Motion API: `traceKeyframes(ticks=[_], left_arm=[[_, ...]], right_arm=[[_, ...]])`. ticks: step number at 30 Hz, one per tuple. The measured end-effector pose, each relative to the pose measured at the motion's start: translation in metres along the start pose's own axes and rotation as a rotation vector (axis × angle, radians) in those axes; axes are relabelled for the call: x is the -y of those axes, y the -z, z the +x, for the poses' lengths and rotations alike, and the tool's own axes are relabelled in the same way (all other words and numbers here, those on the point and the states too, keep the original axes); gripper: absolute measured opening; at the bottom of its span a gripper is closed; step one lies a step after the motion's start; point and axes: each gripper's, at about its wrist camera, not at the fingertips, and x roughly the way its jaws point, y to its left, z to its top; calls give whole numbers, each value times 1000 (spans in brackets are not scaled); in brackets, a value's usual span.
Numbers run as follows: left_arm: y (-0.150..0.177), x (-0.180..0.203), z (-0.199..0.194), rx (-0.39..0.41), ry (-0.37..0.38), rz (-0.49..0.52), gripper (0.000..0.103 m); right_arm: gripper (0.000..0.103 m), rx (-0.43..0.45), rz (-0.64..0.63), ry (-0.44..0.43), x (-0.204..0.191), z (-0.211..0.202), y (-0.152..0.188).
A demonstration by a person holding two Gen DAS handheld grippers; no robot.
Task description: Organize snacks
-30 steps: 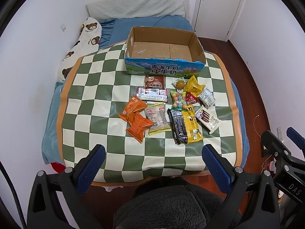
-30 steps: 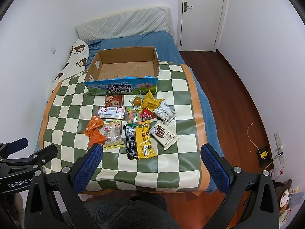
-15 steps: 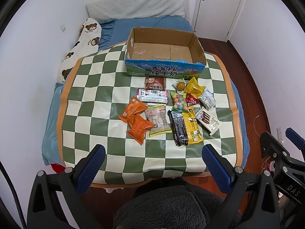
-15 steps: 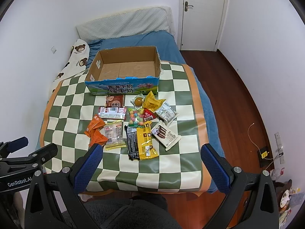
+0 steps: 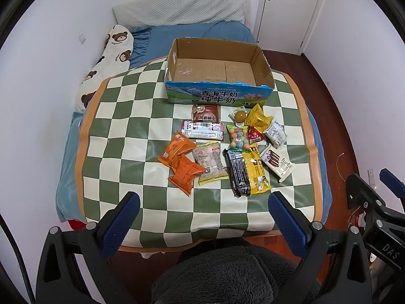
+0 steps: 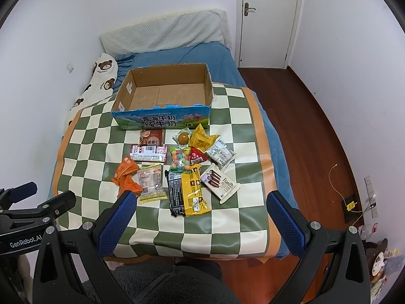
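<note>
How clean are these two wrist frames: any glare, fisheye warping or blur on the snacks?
Left wrist view: sharp on the snacks; the checkered mat shows soft glare streaks, its edges bow from the fisheye, and the corners are vignetted black; the open left claw is in focus. Right wrist view: same barrel bend on the door frame, even light, print legible on the cardboard box, right claw open.
</note>
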Motion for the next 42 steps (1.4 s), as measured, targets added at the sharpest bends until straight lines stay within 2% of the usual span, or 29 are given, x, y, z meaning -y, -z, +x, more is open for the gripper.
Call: traceKeyframes(ticks=[21, 26, 28, 30, 32, 35, 38, 41, 42], left_arm=[[-5, -4, 7, -3, 4, 1, 103], [-3, -6, 16, -6, 3, 0, 103], [-3, -9, 27, 9, -19, -4, 103], [-5, -14, 41, 5, -39, -8, 103], [-9, -18, 65, -6, -89, -3, 103], [-14, -28, 112, -66, -139, -2, 103], [-22, -41, 166, -172, -134, -23, 103], [-35, -49, 217, -281, -80, -70, 100], [-40, -50, 237, -323, -44, -94, 94]], right_arm=[[103, -11, 4, -9, -7, 13, -6], [103, -16, 8, -14, -9, 19, -3], [103, -19, 16, -16, -7, 25, 0], [103, -41, 30, -22, -4, 44, 0], [103, -71, 40, -30, -3, 72, 1], [103, -134, 39, -26, -4, 129, 4], [103, -240, 46, -45, -4, 200, 11], [103, -322, 35, -53, -10, 266, 18], [103, -350, 32, -62, -14, 284, 21]])
